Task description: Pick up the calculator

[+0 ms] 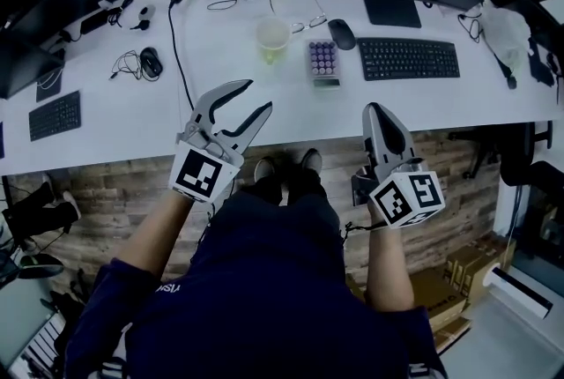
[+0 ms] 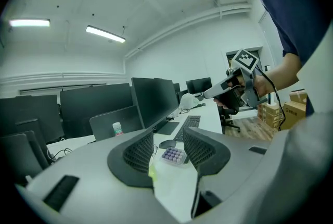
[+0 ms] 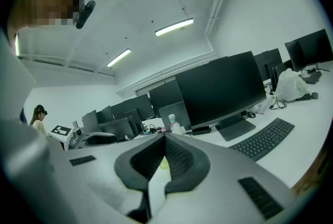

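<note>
Head view: calculator (image 1: 323,62) lies flat mid-desk (image 1: 123,122), between cup (image 1: 273,40) and keyboard (image 1: 408,58), well back from the near edge; left tool (image 1: 257,97) and right tool (image 1: 377,111) hang at that edge, neither touching it. Left gripper view: jaws apart and empty, calculator framed in the gap, so this reads as the approach step. Right gripper view: jaws pressed together on nothing; next move likely calls for the left tool to go forward and down, jaws astride the calculator's sides.

Navy short-sleeved shirt (image 1: 264,280), dark shoes (image 1: 286,167); grey left gripper (image 1: 256,95), right gripper (image 1: 373,107); black-white marker cubes (image 1: 201,173).
</note>
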Demonstrator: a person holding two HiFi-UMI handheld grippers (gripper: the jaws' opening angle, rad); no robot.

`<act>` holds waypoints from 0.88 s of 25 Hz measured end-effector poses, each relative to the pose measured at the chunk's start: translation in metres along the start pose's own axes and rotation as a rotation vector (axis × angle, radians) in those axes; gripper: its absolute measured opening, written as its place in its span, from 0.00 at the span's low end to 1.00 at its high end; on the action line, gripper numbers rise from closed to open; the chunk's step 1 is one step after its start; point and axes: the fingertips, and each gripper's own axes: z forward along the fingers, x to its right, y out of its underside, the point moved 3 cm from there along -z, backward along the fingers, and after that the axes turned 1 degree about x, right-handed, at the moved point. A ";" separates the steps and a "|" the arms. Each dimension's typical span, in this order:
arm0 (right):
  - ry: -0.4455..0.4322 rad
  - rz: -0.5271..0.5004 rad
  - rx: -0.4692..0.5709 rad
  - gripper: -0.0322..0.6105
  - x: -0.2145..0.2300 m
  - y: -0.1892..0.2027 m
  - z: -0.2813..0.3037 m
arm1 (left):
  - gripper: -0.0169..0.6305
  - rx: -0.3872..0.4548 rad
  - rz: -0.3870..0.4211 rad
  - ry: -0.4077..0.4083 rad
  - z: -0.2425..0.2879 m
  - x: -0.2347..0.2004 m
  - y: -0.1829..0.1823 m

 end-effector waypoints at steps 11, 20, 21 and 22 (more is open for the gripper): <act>-0.076 -0.004 -0.038 0.05 0.038 -0.007 0.042 | 0.33 -0.060 0.021 -0.028 0.039 -0.001 0.007; -0.148 0.002 -0.114 0.05 0.089 -0.005 0.080 | 0.33 -0.146 0.029 -0.060 0.084 0.008 0.023; -0.155 0.003 -0.122 0.05 0.095 -0.004 0.083 | 0.33 -0.157 0.030 -0.061 0.090 0.010 0.026; -0.161 0.004 -0.130 0.05 0.101 -0.003 0.087 | 0.33 -0.166 0.032 -0.060 0.095 0.013 0.029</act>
